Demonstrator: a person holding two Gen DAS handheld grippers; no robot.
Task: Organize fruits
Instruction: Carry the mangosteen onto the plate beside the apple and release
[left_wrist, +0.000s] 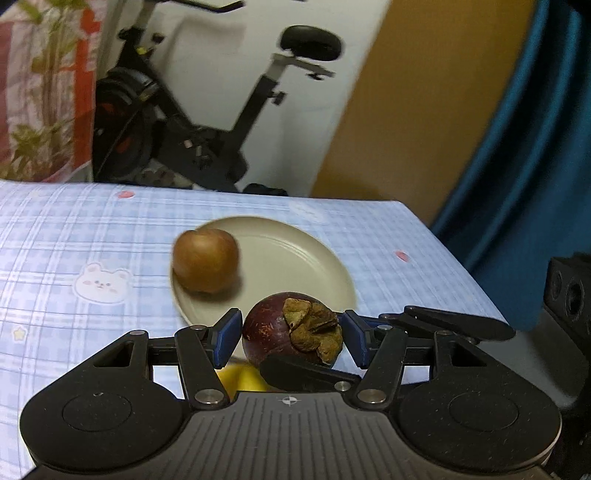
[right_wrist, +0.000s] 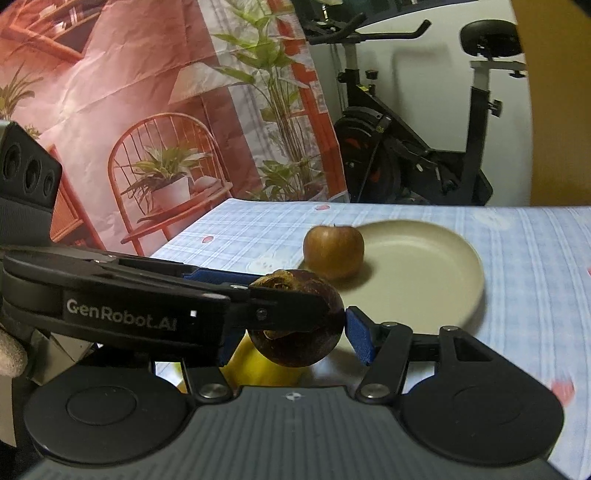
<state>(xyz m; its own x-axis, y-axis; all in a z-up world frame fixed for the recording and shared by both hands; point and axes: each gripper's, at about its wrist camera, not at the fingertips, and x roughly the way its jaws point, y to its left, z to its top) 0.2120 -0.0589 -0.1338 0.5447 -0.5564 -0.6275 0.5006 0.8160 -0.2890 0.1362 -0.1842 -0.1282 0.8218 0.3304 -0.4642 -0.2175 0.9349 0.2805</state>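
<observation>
- the dark purple fruit (left_wrist: 266, 332) is up off the table, between the blue pads of the left tongs (left_wrist: 291, 336).
- the left tongs are pinching the purple fruit from both sides. its dry brown cap points toward the camera.
- the right tongs (right_wrist: 291, 343) come in from the other side and sit around the same fruit. they look spread. there is a small gap between the one blue pad i can see and the fruit. the other pad is hidden behind the left tongs.
- a yellow banana (right_wrist: 258, 365) lies just under the fruit.
- the plate (left_wrist: 295, 251) sits a little farther back on the blue checked cloth (left_wrist: 74, 229). a brown apple (left_wrist: 205, 260) already rests on its left side. the rest of the plate is bare.
- i think the step now is getting the purple fruit onto the plate with the apple. the right tongs may be there to take it or to help.
- next, the fruit must go forward over the bare part of the plate and come down low.
- then the pads should let go gently, because a round fruit can roll off or bump the apple.
- only one pair of tongs should let go at a time, or the fruit could drop on the banana.
</observation>
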